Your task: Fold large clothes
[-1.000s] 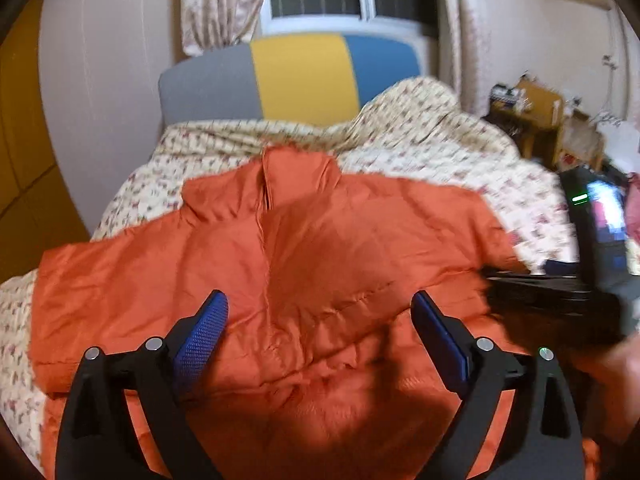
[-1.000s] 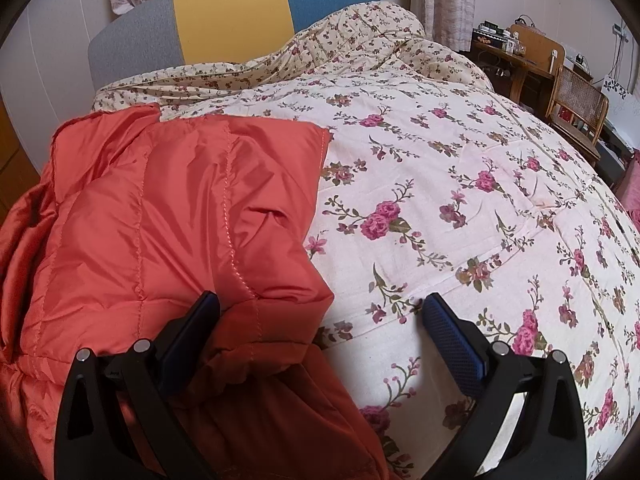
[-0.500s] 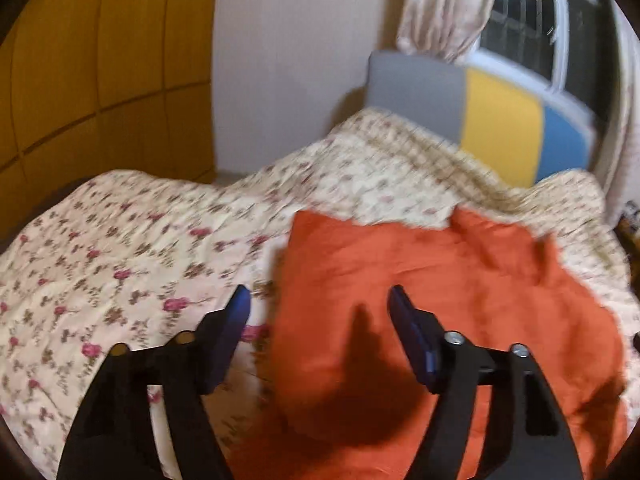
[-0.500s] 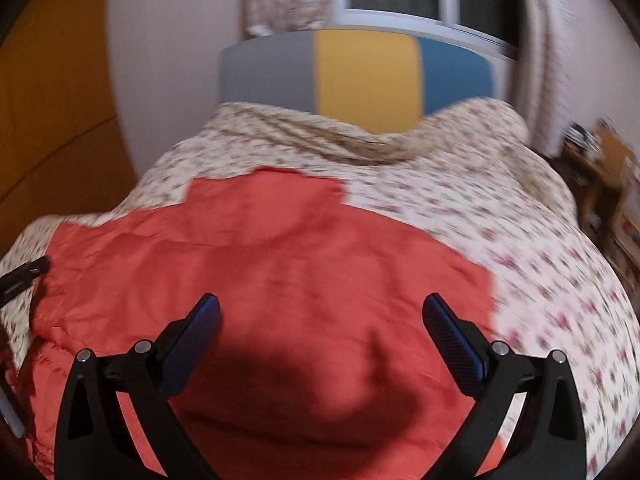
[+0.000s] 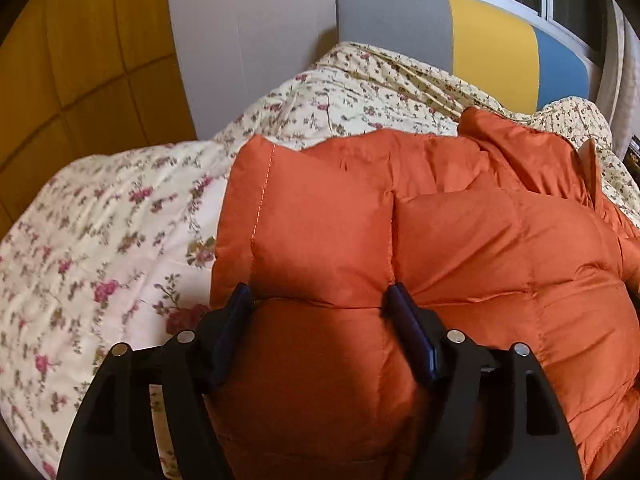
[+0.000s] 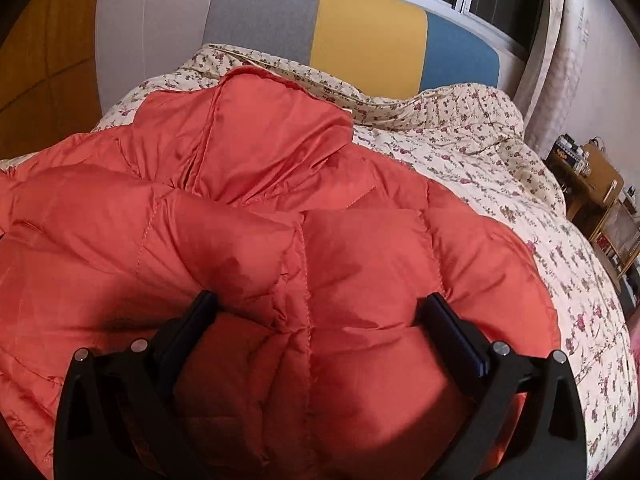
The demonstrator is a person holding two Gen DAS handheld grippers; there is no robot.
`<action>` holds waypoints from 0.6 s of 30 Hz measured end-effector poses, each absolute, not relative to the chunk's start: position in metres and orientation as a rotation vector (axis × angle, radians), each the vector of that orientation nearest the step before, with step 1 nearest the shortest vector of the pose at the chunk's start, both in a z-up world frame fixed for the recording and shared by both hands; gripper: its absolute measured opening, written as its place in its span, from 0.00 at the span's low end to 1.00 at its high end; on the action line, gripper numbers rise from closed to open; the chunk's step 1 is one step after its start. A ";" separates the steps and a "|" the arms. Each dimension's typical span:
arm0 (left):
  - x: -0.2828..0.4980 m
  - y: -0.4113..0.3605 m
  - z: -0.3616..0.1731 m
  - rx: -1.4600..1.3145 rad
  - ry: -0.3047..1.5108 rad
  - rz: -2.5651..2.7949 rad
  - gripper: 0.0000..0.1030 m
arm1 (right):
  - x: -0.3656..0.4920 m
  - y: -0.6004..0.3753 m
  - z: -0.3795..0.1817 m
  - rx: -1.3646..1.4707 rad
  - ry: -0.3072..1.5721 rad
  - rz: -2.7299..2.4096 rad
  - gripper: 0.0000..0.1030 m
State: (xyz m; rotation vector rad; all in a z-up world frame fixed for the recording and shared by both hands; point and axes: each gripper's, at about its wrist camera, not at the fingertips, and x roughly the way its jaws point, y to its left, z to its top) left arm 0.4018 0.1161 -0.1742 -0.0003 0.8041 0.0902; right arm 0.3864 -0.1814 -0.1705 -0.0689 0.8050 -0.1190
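An orange quilted puffer jacket lies on the bed, its sides folded in over the middle and its collar toward the headboard. My left gripper is open, its fingers pressed down into the puffy fabric near the jacket's left edge, with fabric bulging between them. My right gripper is open wider and pushes down on the jacket's right half, fabric between its fingers too. Neither is shut on the cloth.
The jacket rests on a cream floral quilt that covers the bed. A grey, yellow and blue headboard stands at the far end under a window. Wooden furniture stands to the right, yellow wall panels to the left.
Both grippers came down onto the jacket from above and now press into it. The left gripper moved from the jacket's left edge onto the fabric.
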 end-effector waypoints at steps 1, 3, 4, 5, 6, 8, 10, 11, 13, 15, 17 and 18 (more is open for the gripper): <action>0.402 0.117 -0.175 -0.005 0.807 0.090 0.72 | 0.386 -0.184 -0.170 -0.063 0.807 -0.115 0.98; 0.403 0.122 -0.177 -0.022 0.822 0.106 0.87 | 0.386 -0.186 -0.170 -0.053 0.814 -0.104 0.98; 0.403 0.125 -0.178 -0.033 0.831 0.131 0.92 | 0.384 -0.187 -0.167 -0.048 0.819 -0.098 0.98; 0.402 0.131 -0.178 -0.064 0.842 0.147 0.97 | 0.382 -0.189 -0.165 -0.038 0.826 -0.085 0.98; 0.399 0.135 -0.178 -0.091 0.844 0.146 0.97 | 0.378 -0.190 -0.161 -0.028 0.831 -0.077 0.98; 0.383 0.142 -0.166 -0.133 0.821 0.160 0.97 | 0.369 -0.196 -0.151 0.006 0.808 -0.075 0.98; 0.368 0.141 -0.154 -0.137 0.786 0.161 0.97 | 0.352 -0.197 -0.134 0.088 0.733 -0.025 0.98; 0.358 0.140 -0.145 -0.149 0.758 0.158 0.97 | 0.349 -0.196 -0.130 0.105 0.720 -0.007 0.98; 0.344 0.133 -0.129 -0.177 0.696 0.117 0.97 | 0.350 -0.185 -0.126 0.098 0.740 0.020 0.98; 0.340 0.116 -0.118 -0.151 0.664 0.080 0.97 | 0.358 -0.174 -0.135 0.063 0.800 0.025 0.98; 0.350 0.093 -0.117 -0.098 0.691 0.038 0.97 | 0.363 -0.168 -0.151 0.042 0.854 0.037 0.98; 0.356 0.081 -0.120 -0.067 0.708 0.018 0.97 | 0.367 -0.166 -0.160 0.022 0.878 0.042 0.98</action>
